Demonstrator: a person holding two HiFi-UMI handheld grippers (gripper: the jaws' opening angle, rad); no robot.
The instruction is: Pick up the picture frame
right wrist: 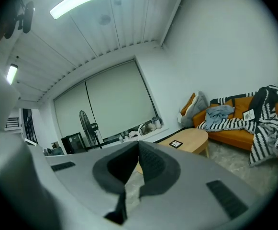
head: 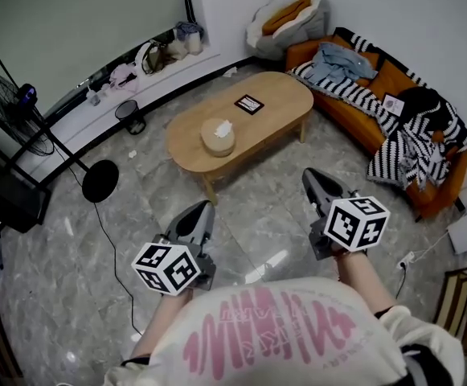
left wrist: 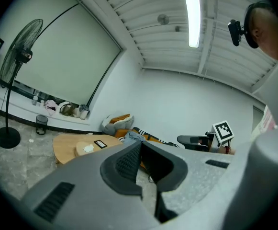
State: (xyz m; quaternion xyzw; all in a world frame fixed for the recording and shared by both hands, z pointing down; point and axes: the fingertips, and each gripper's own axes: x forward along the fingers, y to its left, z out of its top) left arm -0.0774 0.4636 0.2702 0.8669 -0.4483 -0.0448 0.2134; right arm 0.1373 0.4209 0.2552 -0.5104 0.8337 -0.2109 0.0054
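Note:
The picture frame is small, dark-rimmed and lies flat on the far half of an oval wooden coffee table. Both grippers hover over the marble floor on the near side of the table, well short of it. My left gripper and right gripper both point toward the table, jaws shut with nothing between them. The left gripper view shows the frame beyond the closed jaws, with the right gripper off to the side. In the right gripper view the frame lies past the closed jaws.
A round tissue holder sits on the table's near half. An orange sofa with striped blankets and clothes lines the right wall. A standing fan, its base and cable, and a bin stand left.

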